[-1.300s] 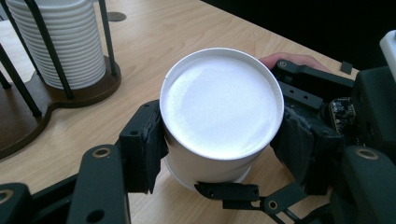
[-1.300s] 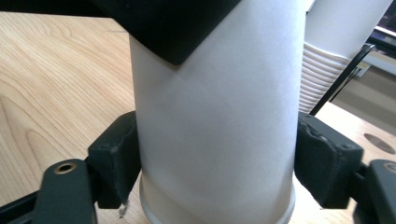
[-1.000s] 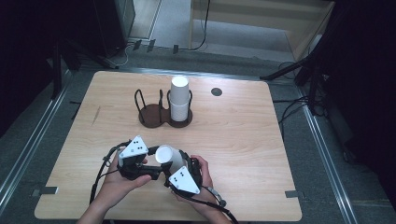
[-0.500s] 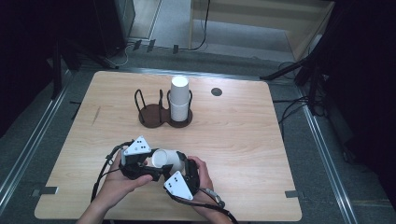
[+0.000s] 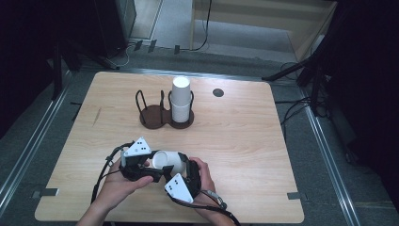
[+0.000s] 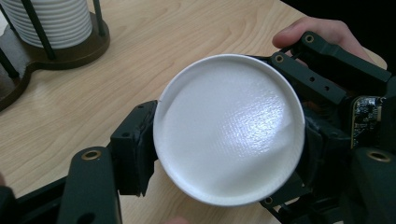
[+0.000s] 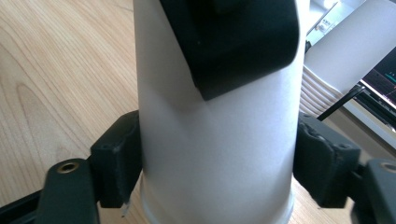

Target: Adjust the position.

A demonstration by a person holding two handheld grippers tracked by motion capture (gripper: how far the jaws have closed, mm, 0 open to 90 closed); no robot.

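Near the front edge of the tabletop, one paper cup is lying on its side in the air between two claws. The left claw has just been closing and is pinching the cup near its base. The right claw has just been opening around the cup's wall (whether its pads are pressing, I cannot tell), which looks like a handover leftward. Farther back, one stack of cups is filling one bay of the single two-bay holder.
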